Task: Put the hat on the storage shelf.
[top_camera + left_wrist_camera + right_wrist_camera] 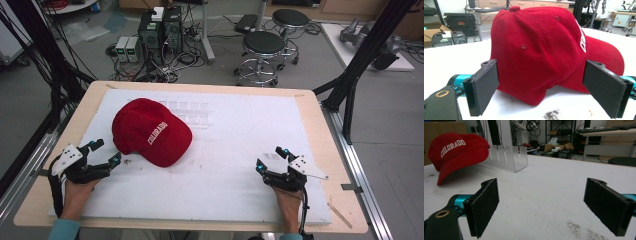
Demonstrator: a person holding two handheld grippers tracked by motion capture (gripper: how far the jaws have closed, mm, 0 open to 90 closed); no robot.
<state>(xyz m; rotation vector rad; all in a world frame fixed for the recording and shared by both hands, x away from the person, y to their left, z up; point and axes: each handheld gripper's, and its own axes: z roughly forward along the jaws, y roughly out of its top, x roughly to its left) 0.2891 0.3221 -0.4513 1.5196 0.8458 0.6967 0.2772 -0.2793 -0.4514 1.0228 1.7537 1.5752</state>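
Note:
A red baseball cap (148,131) with white "COLORADO" lettering lies crown-up on the white table cover (235,150), left of centre, brim toward the front right. My left gripper (106,152) sits just left of the cap, open, jaws wide and aimed at the cap's back (534,57); the pads stand apart from the fabric. My right gripper (270,157) rests open over the bare cover at the front right, well away from the cap (456,151), nothing between its jaws.
A clear acrylic slotted stand (192,112) sits just behind and right of the cap, also seen in the right gripper view (507,157). Specks of dark debris (576,227) lie on the cover. Stools (262,50) and computer boxes stand on the floor beyond the table.

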